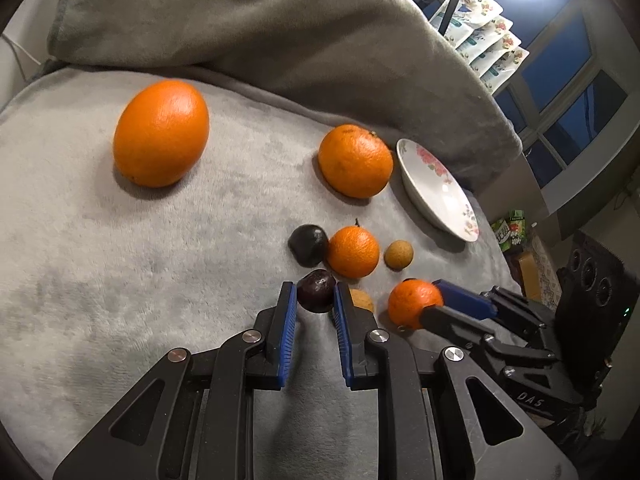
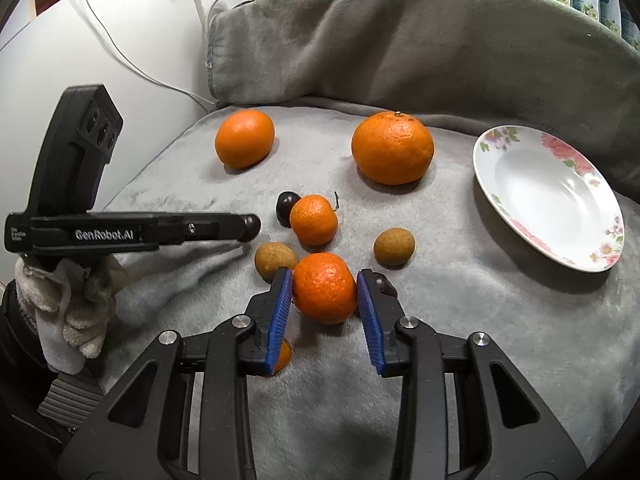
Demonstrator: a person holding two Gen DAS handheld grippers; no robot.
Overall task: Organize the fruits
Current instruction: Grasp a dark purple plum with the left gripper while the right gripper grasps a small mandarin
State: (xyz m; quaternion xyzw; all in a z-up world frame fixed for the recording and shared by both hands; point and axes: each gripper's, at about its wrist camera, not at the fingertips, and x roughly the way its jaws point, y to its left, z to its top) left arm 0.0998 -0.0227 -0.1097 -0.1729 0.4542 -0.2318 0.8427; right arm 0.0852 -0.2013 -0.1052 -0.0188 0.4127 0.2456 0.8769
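My left gripper (image 1: 315,302) pinches a dark plum (image 1: 316,289) and my right gripper (image 2: 324,294) clamps a small mandarin (image 2: 324,287), both low over the blanket (image 1: 120,280), so next I'd carry them to the plate (image 2: 516,216).

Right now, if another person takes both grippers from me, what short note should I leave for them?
Left gripper: shut on a dark plum.
Right gripper: shut on a small mandarin.
Plate: empty, on the blanket at the right.
Still loose on the blanket: two big oranges, another mandarin, a second dark plum, two brown longans.
Done: nothing sorted yet. Left: everything, probably onto the plate.
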